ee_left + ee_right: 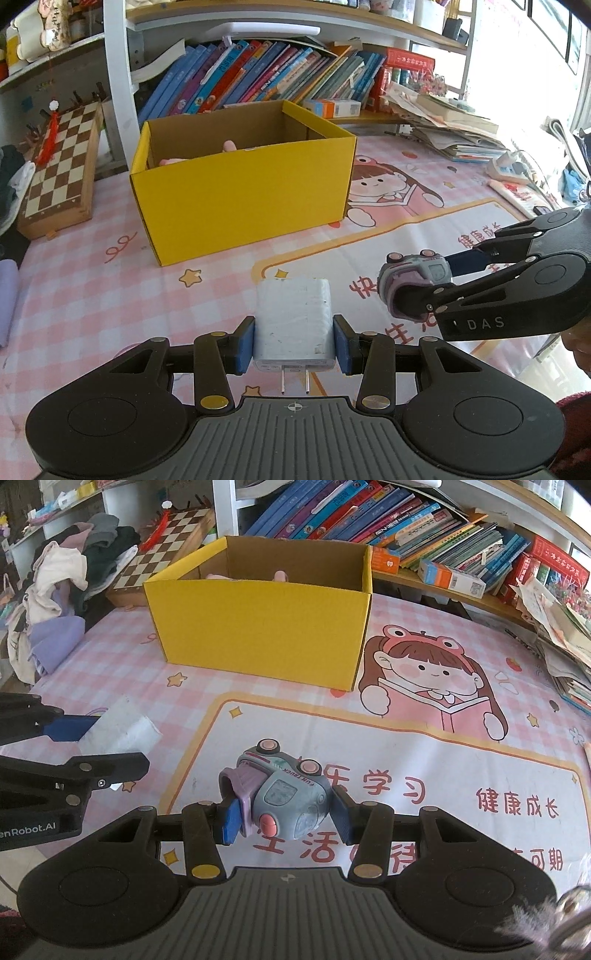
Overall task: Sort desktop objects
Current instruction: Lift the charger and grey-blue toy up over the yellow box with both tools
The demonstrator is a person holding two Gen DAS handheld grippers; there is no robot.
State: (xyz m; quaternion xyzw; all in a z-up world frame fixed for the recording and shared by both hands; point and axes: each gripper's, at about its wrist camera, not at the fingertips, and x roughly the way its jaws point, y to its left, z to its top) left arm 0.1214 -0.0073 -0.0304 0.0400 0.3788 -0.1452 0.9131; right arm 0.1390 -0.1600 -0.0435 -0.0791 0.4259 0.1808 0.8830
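Yellow box (240,199) holds pink items (229,146); left tool (294,345) pinches charger (293,321), right tool (284,818) toy truck (284,794).

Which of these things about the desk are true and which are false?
1. The left gripper holds a white charger plug. True.
2. The right gripper is empty. False: it is shut on a toy truck.
3. The yellow box has a lid on it. False: its top is open.
4. Something pink is inside the box. True.
5. A chessboard sits beside the box. True.
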